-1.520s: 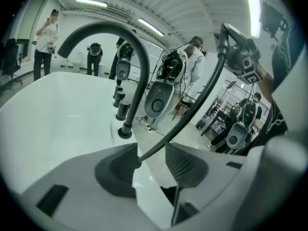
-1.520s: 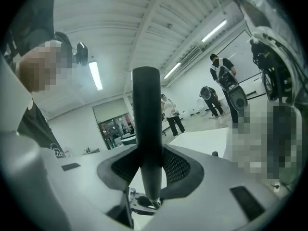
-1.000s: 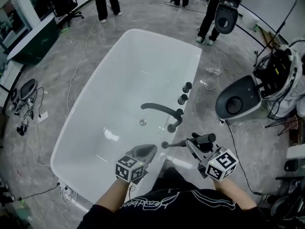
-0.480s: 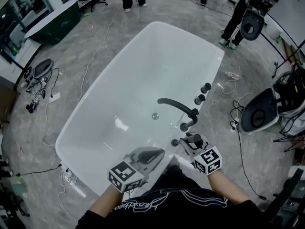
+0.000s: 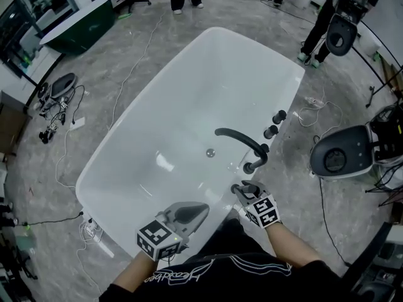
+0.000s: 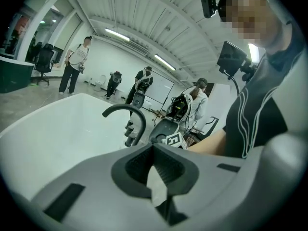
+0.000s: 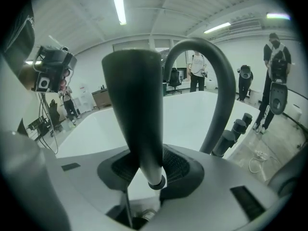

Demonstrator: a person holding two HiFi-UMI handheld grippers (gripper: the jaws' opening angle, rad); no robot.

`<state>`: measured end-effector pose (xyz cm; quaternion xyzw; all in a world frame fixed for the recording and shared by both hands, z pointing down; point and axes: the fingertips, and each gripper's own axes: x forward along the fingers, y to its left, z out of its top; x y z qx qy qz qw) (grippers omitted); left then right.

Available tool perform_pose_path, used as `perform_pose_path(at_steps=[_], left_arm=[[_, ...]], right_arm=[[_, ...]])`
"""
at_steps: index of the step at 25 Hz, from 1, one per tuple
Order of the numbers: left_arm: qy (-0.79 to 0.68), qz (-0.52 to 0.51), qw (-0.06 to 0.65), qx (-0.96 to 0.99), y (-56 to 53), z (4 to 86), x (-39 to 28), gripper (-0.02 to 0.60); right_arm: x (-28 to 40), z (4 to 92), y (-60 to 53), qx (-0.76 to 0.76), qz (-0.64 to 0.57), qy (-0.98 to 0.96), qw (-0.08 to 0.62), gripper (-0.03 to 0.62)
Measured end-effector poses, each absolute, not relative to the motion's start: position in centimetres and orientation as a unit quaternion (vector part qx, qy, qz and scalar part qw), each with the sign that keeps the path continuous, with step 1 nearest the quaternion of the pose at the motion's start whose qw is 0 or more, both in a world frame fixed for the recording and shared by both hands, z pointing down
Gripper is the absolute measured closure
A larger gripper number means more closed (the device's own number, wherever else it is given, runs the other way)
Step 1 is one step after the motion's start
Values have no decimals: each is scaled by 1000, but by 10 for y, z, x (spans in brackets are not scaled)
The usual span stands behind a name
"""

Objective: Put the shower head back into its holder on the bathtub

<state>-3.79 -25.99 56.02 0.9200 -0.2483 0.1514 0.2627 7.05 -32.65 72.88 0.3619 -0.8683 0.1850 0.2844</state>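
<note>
Near the bathtub faucet (image 5: 240,141), the right gripper (image 5: 243,190) clasped the shower head (image 7: 135,105); the left gripper (image 5: 194,210), farther off, was closed and empty.

White cursive lettering (image 5: 182,274) runs across the person's black shirt (image 5: 245,285) at the head view's bottom edge, upside down and too small to read surely. Cubes on the left claw (image 5: 201,207) and right claw (image 5: 241,189) bear only black-and-white square patterns.
</note>
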Motion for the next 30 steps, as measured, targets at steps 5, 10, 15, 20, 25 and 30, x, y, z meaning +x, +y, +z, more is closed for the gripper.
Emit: perform_pose_path(at_steps=[5, 10, 15, 20, 25, 30], left_arm=[[-249, 165, 260, 918, -248, 566, -44, 577], [-258, 167, 266, 914, -239, 570, -53, 578], [-259, 168, 282, 908, -234, 578, -53, 578], [-267, 164, 286, 906, -231, 577, -49, 577], [-269, 164, 273, 909, -227, 569, -43, 577], [-267, 146, 249, 919, -226, 553, -22, 577]], right_arm=[[64, 748, -331, 362, 182, -864, 300, 456], [61, 763, -328, 358, 185, -857, 321, 456], [61, 776, -323, 359, 200, -851, 327, 456], [64, 772, -326, 358, 222, -850, 317, 454], [81, 745, -316, 361, 212, -855, 304, 431], [96, 681, -307, 356, 169, -883, 257, 422]])
